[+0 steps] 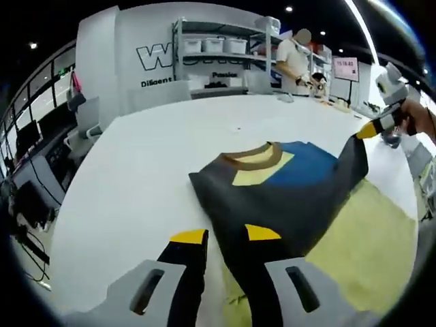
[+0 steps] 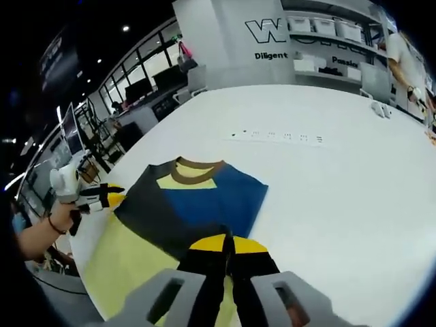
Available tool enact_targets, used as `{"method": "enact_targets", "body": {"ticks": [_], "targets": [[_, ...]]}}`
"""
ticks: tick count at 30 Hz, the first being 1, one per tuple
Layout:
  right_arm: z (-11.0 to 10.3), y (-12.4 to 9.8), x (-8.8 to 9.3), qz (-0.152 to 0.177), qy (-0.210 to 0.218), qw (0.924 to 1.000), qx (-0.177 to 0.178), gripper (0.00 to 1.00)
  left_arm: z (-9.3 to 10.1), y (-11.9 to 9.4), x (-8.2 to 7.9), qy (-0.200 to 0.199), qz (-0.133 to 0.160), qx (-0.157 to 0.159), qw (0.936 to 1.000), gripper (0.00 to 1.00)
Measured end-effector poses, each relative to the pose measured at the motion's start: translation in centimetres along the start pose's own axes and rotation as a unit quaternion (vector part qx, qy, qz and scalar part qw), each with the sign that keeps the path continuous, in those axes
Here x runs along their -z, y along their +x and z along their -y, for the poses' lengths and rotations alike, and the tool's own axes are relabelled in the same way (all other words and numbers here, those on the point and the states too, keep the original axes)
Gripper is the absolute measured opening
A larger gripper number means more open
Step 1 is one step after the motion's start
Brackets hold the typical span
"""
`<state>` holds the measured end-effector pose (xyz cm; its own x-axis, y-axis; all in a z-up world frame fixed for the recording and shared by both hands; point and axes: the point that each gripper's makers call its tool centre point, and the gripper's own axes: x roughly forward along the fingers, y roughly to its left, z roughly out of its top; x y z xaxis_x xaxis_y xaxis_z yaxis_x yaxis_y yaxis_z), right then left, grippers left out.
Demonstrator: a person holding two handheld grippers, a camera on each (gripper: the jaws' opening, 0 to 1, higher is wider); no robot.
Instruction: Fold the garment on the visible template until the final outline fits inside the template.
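We're mid-fold: the garment (image 1: 286, 197) sits center frame on the white tabletop (image 1: 136, 177). Left tongs (image 1: 225, 235) and right tongs (image 2: 227, 244) are both clamped on its dark edge. Next, carry it over the yellow template (image 1: 381, 238).

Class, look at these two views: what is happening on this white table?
A person is folding a dark shirt with blue and yellow panels on a white table, over a pale yellow template. The left gripper and the right gripper each pinch a dark edge, lifting it. The fold is not yet finished.
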<state>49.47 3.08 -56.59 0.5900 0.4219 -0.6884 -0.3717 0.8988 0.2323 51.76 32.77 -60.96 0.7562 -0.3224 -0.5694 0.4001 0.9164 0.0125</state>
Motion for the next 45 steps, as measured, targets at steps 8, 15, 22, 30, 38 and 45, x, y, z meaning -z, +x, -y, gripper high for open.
{"method": "enact_targets", "body": {"ticks": [8,15,22,30,38,45], "targets": [[-0.2,0.2,0.3,-0.005,0.000,1.0000,-0.002,0.00,-0.9,2.1,-1.2,-0.020,0.001,0.003,0.9998,0.17],[-0.2,0.5,0.5,-0.009,0.001,1.0000,-0.002,0.00,-0.5,3.6,-1.4,0.014,-0.023,0.015,0.9995,0.18],[-0.2,0.7,0.9,-0.015,0.001,0.9999,-0.002,0.00,-0.7,4.6,-1.0,0.025,-0.039,0.007,0.9989,0.10],[0.1,0.6,1.5,-0.023,0.004,0.9997,-0.002,0.00,-1.0,4.4,-0.8,0.011,-0.035,0.005,0.9993,0.01],[-0.1,0.6,0.9,-0.022,-0.008,0.9997,-0.006,0.00,-3.0,3.0,-3.0,-0.063,0.039,0.003,0.9972,0.01],[0.1,2.4,-0.1,-0.013,-0.011,0.9998,-0.007,0.00,-4.3,3.0,-2.1,-0.126,0.047,-0.004,0.9909,0.01]]}}
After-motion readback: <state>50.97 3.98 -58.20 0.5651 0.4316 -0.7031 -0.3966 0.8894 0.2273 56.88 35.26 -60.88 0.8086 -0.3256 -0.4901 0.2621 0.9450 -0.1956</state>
